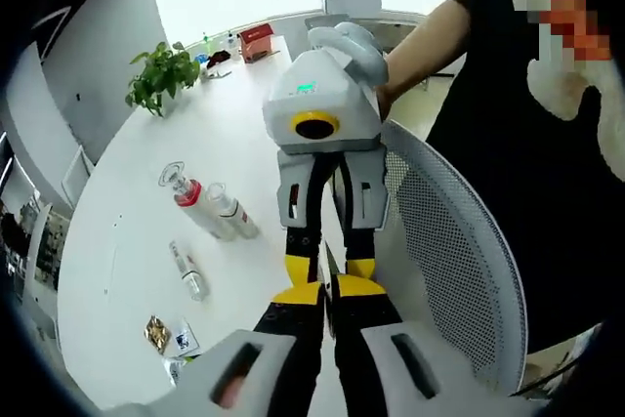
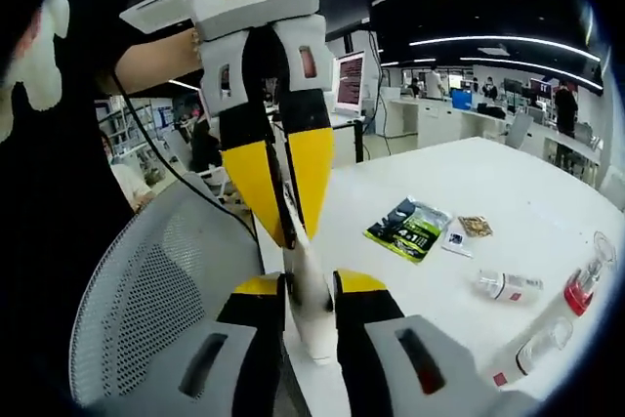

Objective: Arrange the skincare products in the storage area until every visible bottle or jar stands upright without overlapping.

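Three skincare bottles lie on their sides on the white table: a red-capped one, a clear one beside it, and a smaller one nearer. The right gripper view shows them at the right edge: the red-capped bottle, the clear one, the small one. Both grippers hover tip to tip over the table's edge, away from the bottles. My left gripper is shut and empty; it hangs from above as the left gripper. My right gripper is slightly open around nothing.
A white mesh chair back stands against the table's edge below the grippers. Small sachets and a green packet lie near the bottles. A potted plant and red box sit far off. A person in black stands close.
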Available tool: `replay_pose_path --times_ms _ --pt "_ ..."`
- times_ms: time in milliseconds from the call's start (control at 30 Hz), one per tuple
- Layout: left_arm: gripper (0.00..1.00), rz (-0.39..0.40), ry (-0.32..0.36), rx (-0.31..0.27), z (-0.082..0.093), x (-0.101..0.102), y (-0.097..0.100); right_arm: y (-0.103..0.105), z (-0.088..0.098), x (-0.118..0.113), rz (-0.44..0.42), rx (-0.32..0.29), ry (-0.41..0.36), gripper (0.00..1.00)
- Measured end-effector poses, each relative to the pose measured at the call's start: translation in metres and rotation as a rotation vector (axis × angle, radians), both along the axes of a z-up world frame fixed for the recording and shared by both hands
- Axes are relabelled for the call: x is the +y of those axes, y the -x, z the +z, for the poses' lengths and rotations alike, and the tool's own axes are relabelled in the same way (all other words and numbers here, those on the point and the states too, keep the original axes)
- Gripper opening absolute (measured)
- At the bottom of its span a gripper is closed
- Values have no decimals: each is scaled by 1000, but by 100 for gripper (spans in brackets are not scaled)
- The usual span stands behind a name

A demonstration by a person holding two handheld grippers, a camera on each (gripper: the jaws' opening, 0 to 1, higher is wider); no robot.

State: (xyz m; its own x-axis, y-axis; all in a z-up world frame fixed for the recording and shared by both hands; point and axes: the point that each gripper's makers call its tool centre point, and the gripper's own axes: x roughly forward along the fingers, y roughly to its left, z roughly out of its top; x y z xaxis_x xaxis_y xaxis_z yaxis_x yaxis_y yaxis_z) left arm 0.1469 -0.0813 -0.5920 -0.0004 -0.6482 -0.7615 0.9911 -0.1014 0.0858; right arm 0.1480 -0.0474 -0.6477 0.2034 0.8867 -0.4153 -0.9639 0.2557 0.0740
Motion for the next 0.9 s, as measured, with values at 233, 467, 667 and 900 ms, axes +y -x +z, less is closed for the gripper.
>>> replay_pose_path --times_ms 233,467,667,900 --pt "5 16 28 2 6 -2 -3 -6 -20 -1 -22 24 40 21" --pt "7 -8 57 -6 7 -5 -5 1 -18 0 12 14 47 14" --pt "11 -21 46 -7 -2 -8 -2 3 -20 -7 12 12 52 12" --pt "18 -51 -49 -61 -24 -5 -2 -4 -16 -7 25 -36 75 12"
